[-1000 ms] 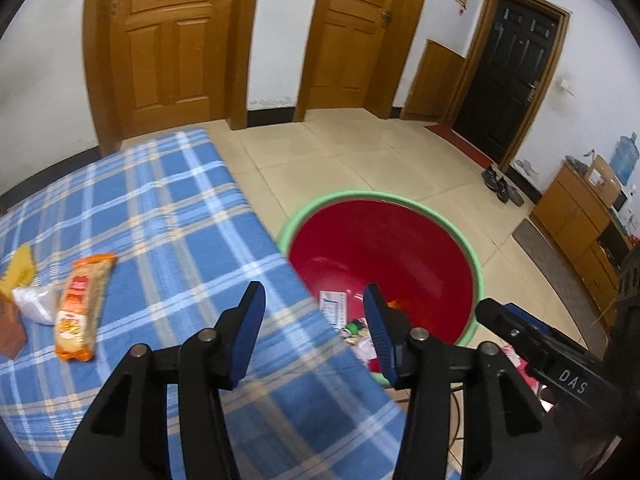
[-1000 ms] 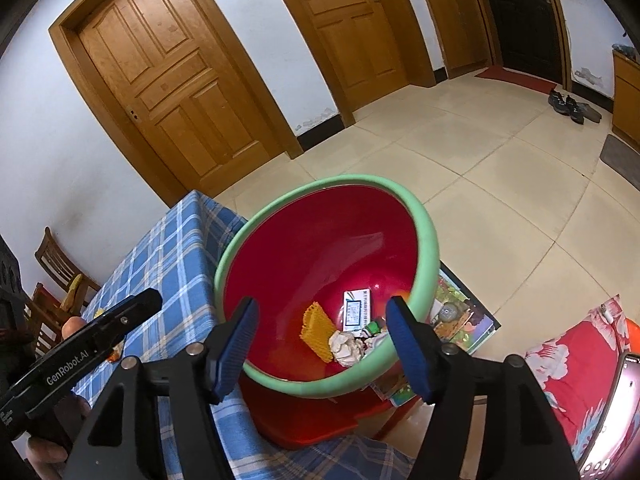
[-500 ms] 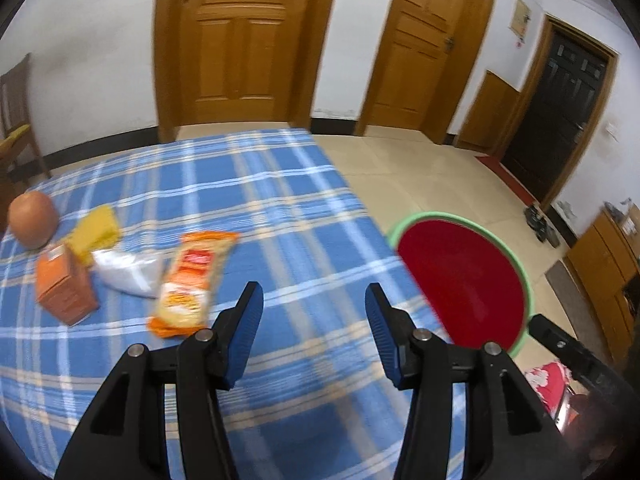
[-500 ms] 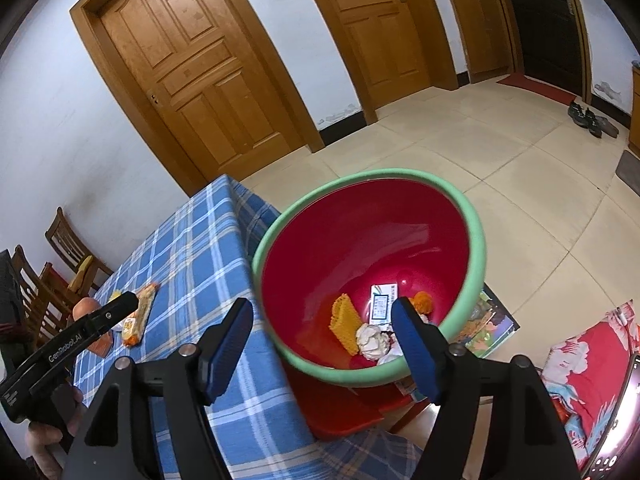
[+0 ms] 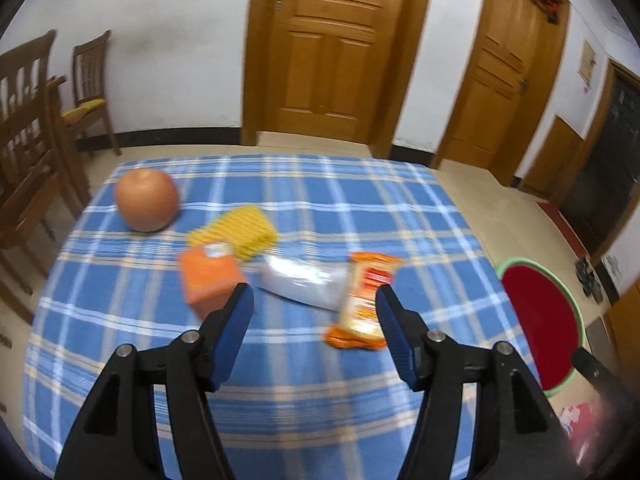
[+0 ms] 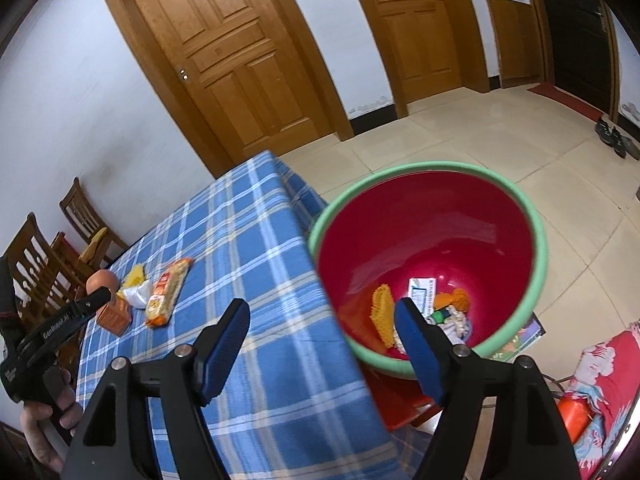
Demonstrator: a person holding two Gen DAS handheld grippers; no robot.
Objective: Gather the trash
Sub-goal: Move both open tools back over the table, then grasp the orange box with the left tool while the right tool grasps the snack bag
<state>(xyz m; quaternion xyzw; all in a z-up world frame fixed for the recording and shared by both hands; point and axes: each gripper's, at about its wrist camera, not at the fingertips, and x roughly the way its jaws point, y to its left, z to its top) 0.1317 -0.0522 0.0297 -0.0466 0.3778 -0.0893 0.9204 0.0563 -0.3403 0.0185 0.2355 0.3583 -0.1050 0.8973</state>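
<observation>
Hovering above the blue plaid-covered bench (image 5: 280, 380), the left gripper (image 5: 314, 300) has its blue-padded fingers (image 5: 236, 332) spreading apart with nothing between them. Beyond them lie an orange and yellow snack wrapper (image 5: 362, 300), a clear crumpled plastic bag (image 5: 300, 280) touching it, a small orange carton (image 5: 208, 276), a yellow textured sponge-like piece (image 5: 244, 232) and a round orange-brown fruit (image 5: 146, 200), all blurred. The right gripper (image 6: 322, 318) points at the bench edge, its fingers (image 6: 420, 352) also widening and empty. Just beside the bench stands a red plastic basin with a green rim (image 6: 538, 248), holding a yellow piece, a printed card and crumpled scraps. A hand (image 6: 44, 432) grips the left tool's handle.
</observation>
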